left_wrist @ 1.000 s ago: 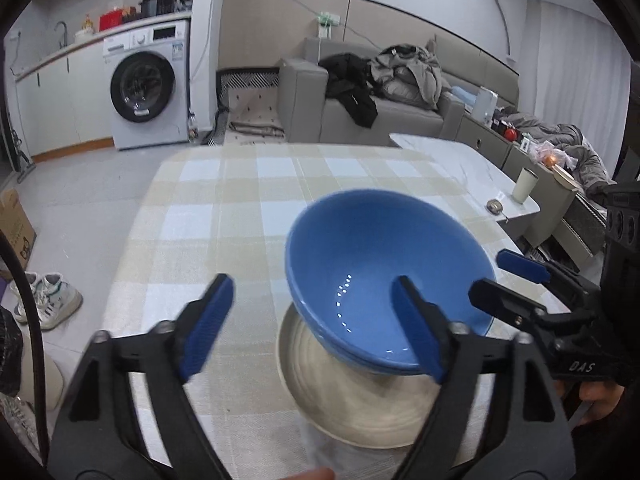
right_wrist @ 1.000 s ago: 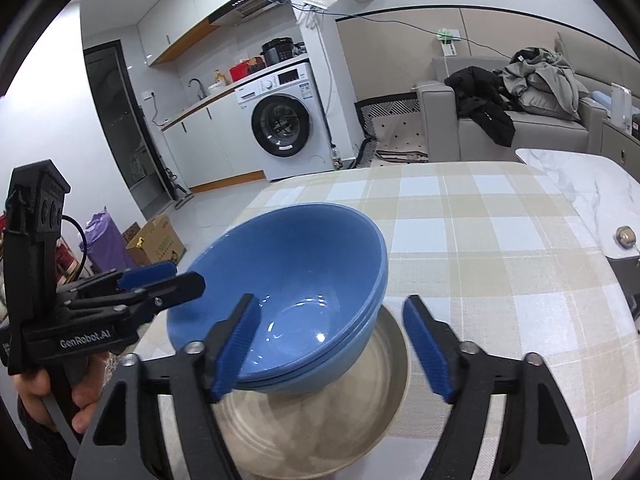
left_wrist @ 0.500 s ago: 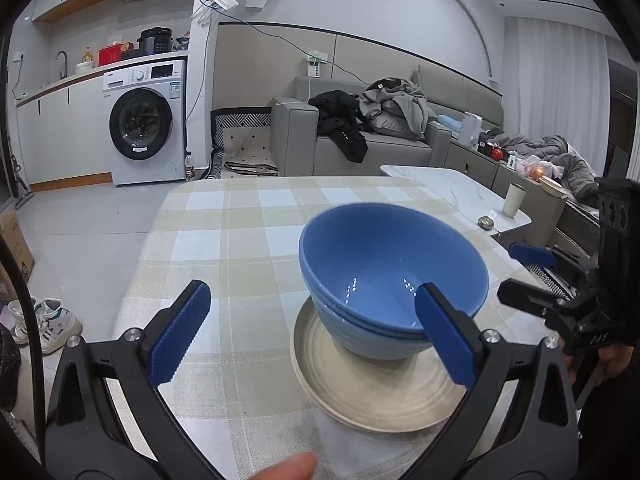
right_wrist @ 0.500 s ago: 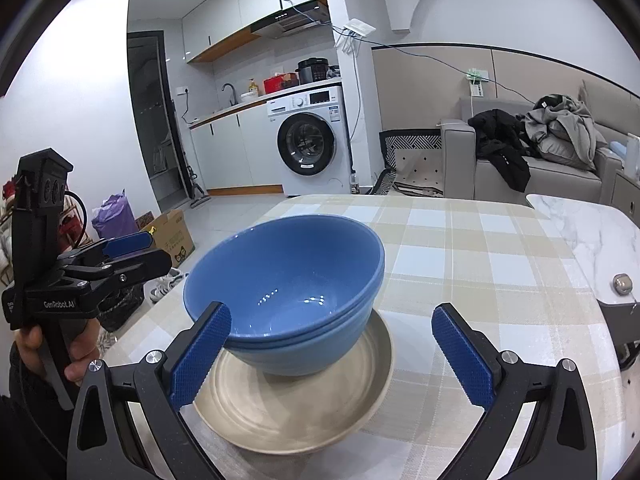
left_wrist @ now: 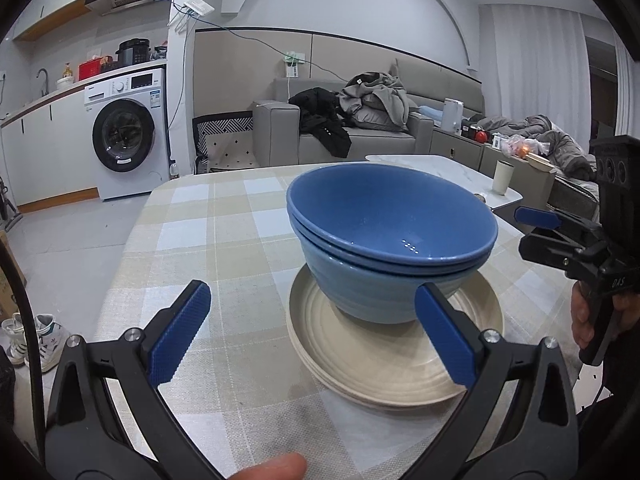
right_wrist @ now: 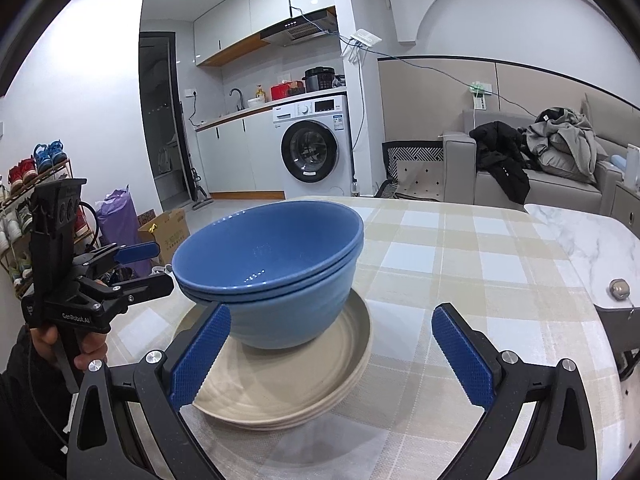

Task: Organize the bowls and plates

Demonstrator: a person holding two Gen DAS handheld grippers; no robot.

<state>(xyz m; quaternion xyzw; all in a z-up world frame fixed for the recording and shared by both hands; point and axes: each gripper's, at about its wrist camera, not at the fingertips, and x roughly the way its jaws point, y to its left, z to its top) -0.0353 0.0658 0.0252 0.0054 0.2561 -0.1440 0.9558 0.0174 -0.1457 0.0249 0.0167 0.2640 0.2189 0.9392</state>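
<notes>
Both tongs, left tongs (left_wrist: 312,336) and right tongs (right_wrist: 332,352), have backed off the bowls (left_wrist: 392,240), gaping empty; only the right view shows a shoe rack (right_wrist: 24,184).

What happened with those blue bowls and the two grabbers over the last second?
The nested blue ceramic bowls, tilted a second ago, now sit level on the stacked cream ridged plates. Both the left gripper and the right gripper pulled back and away, jaws open and empty. The plates and checked tablecloth stayed put.

Bare tablecloth (left_wrist: 224,240) rings the stacked bowls (left_wrist: 392,240) (plates (left_wrist: 384,364) beneath).
</notes>
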